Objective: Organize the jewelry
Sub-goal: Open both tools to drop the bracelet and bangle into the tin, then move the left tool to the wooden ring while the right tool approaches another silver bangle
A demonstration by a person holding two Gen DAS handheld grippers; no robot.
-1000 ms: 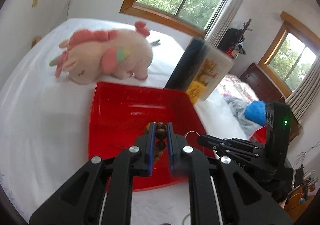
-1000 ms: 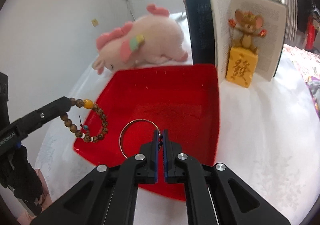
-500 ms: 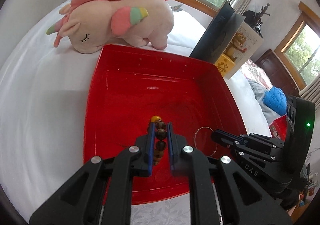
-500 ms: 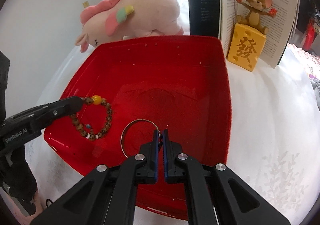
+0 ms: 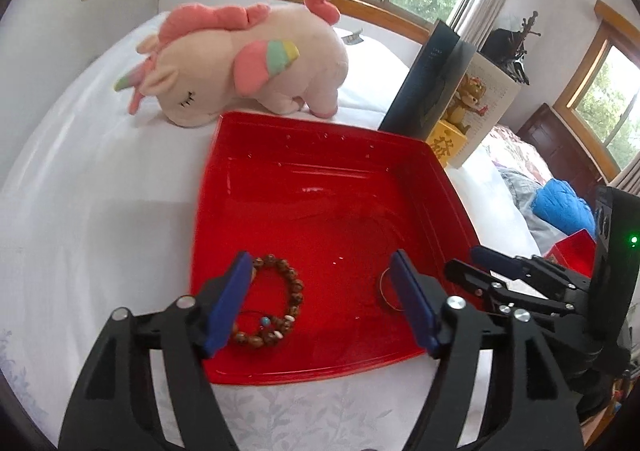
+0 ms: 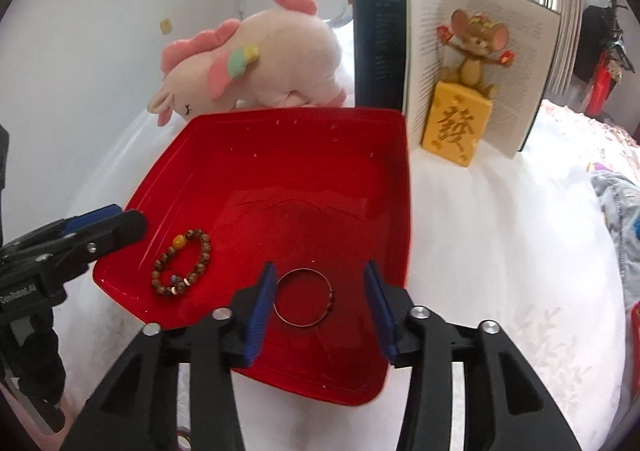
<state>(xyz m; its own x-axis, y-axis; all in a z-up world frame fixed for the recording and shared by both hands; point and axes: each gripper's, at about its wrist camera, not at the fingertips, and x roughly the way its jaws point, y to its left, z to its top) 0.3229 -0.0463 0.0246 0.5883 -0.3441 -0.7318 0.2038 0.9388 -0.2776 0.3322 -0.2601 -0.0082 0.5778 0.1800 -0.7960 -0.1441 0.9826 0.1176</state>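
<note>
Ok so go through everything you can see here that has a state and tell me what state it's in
left gripper: open, holding nothing
right gripper: open, holding nothing
beaded bracelet: released, lying flat in the tray
metal bangle: released, lying flat in the tray
red tray: upright on the bed, holds both pieces
book: open, standing on end
mouse figurine: upright against the book
plush unicorn: lying behind the tray

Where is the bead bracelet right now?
The bead bracelet lies flat in the red tray, near its front left corner in the right wrist view. The thin metal bangle sits just to its right.
</note>
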